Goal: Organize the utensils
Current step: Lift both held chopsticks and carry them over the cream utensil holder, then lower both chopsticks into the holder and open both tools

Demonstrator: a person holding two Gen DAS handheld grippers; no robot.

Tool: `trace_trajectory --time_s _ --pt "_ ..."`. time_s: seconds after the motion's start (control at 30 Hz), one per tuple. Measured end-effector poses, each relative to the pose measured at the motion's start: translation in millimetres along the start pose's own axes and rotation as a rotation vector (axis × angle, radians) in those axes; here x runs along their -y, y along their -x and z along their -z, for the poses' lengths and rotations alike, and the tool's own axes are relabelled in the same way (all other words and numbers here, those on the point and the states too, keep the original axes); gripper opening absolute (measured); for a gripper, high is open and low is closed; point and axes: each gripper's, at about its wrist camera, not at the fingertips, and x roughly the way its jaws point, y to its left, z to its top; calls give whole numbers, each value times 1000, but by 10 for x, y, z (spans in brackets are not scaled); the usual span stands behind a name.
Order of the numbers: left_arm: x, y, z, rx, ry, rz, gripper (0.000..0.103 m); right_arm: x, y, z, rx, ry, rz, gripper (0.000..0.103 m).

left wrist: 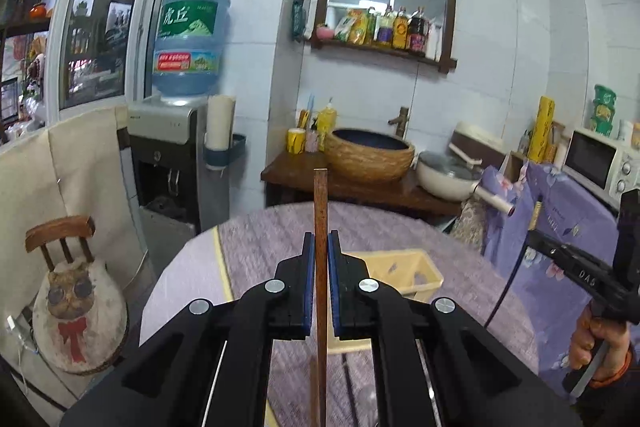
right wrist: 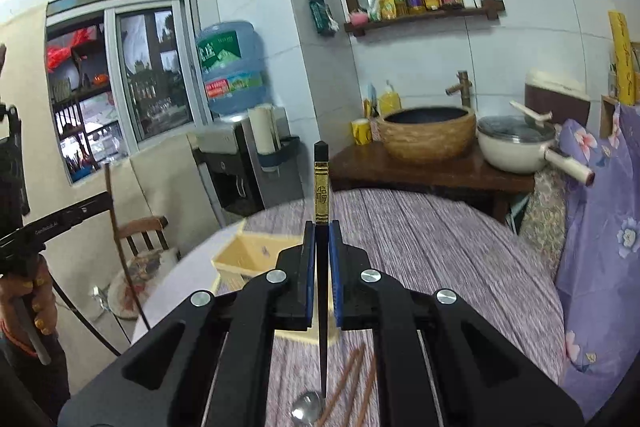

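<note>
The left hand-held gripper [left wrist: 320, 247] is clenched on one reddish-brown wooden chopstick [left wrist: 320, 211], whose long axis runs from 6 to 12 o'clock in its wrist view, top end above the blue pads. The pale yellow plastic basket [left wrist: 416, 269] sits on the round purple-clothed worktop [left wrist: 260, 247] just past the fingertips, towards 1 o'clock. The right hand-held gripper [right wrist: 320, 239] is clenched on one black chopstick with a gold-patterned band [right wrist: 321, 187], also standing 6 to 12 o'clock; from it the same basket lies towards 10 o'clock, so it sits between the two hands, and which is nearer cannot be told. Each stick would probably have to tip forward and down to drop in. On the cloth at 6 o'clock lie three more brown chopsticks [right wrist: 352, 379] and one metal spoon [right wrist: 306, 407].
</note>
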Motion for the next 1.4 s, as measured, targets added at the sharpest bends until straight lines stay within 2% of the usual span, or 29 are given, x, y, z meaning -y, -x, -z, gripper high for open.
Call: trace_trajectory --time_s 0.17,0.27,0.33,0.5,0.77,1.0,1.27,1.33,1.37,1.4 --pt "162 -93 -574 102 18 23 7 -193 -59 -531 95 6 -20 8" --pt "292 -250 -819 149 17 27 7 -291 -182 -805 147 1 -18 8" --pt "356 -355 -870 181 9 18 7 -361 -321 -897 160 15 -2 8" --pt "396 -763 -678 184 10 2 7 -400 -683 -746 139 35 36 8" --pt "284 -1219 -126 47 43 -4 7 -246 -1162 -175 0 1 43 8" --pt "208 -1391 116 -37 50 -9 7 -217 -1306 46 -63 -3 42 8" --pt "171 -1488 213 -90 54 -4 8 -168 -1340 69 -61 -27 35 8" --pt "173 -1463 215 -87 54 6 13 -152 -1323 79 -58 -33 28 9" --pt "179 -1427 217 -82 49 7 24 -149 -1300 85 -51 -33 32 11" --pt "179 -1390 216 -74 47 9 31 -152 -1269 90 -44 -30 38 18"
